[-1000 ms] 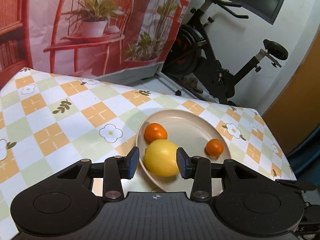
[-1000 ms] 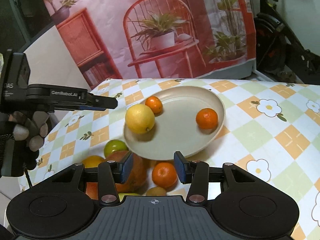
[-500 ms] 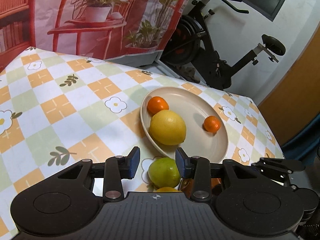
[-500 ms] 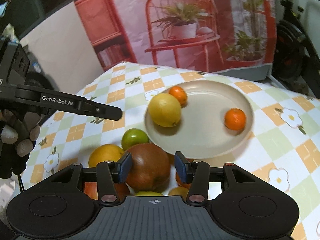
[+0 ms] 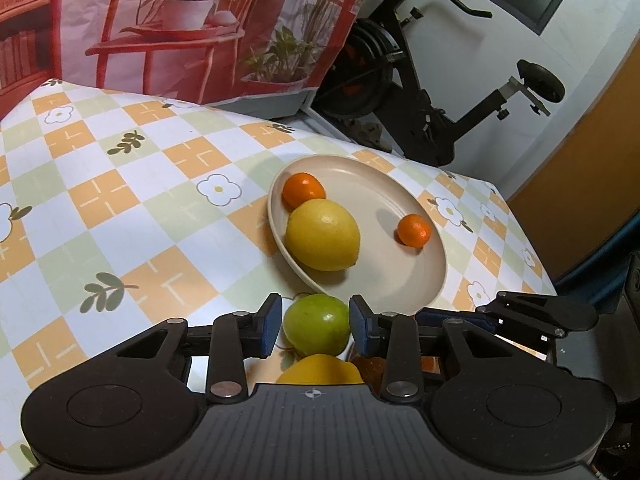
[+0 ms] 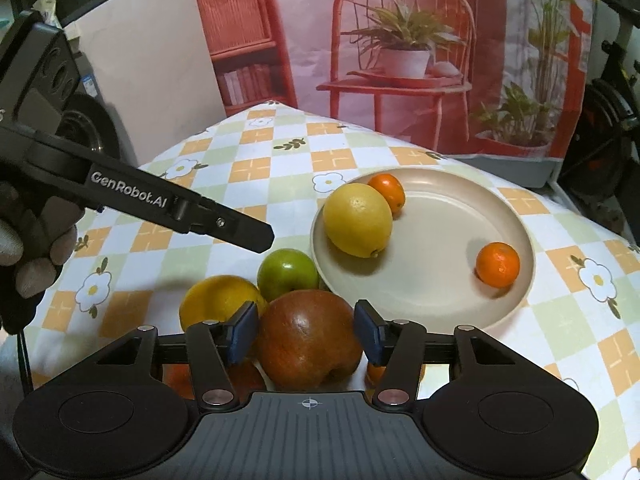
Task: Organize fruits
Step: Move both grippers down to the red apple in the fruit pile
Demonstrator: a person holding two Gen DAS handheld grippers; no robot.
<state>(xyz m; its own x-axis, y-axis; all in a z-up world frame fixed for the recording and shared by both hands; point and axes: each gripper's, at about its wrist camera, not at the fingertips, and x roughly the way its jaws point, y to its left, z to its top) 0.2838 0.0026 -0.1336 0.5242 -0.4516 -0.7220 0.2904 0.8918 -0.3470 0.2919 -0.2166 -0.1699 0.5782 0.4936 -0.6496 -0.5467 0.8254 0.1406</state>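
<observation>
A beige plate (image 5: 420, 280) (image 6: 440, 272) holds a lemon (image 5: 322, 240) (image 6: 357, 219) and two small oranges (image 5: 303, 190) (image 5: 414, 230). In front of the plate, on the checked cloth, lie a green apple (image 5: 316, 330) (image 6: 287, 272), a yellow fruit (image 6: 218, 300) and a red apple (image 6: 308, 340). My left gripper (image 5: 315, 326) hangs just over the green apple, its jaws closing with slim gaps on both sides. My right gripper (image 6: 305, 332) frames the red apple, jaws opening, pads just off it.
A gloved hand (image 6: 32, 256) holds the left gripper at the left. More orange fruit lies half hidden under the right gripper. A printed backdrop (image 6: 400, 60) stands behind the table. An exercise bike (image 5: 420, 80) stands past the table's far right edge.
The left gripper pulled back from the lemon on the plate and now brackets the green apple. The right gripper slid left from a small orange to the red apple, and its jaws widened.
</observation>
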